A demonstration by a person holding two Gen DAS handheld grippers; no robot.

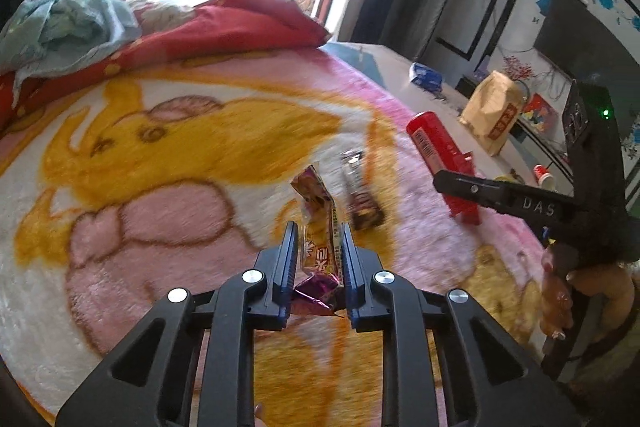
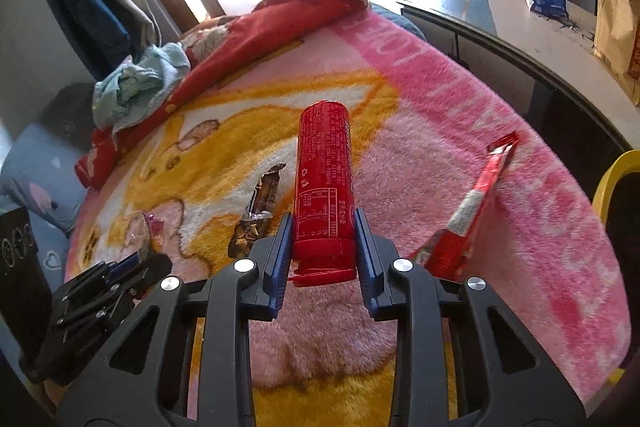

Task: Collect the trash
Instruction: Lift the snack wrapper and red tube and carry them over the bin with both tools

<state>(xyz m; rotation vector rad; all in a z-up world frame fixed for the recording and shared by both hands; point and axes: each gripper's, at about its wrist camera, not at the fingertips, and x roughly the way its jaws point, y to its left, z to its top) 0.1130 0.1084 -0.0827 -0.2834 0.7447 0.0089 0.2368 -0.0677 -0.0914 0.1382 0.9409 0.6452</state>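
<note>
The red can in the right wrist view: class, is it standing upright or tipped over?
Tipped: the red can lies lengthwise between the right gripper's fingers, its base toward the camera.

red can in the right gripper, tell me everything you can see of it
The red can is a tall, slim cylinder, seemingly metal, covered in small white print with a boxed table low on its side. It points away from the right wrist camera, lifted over the pink blanket. The right gripper is shut on its near end, a blue pad on each side. Nothing else touches it.
</note>
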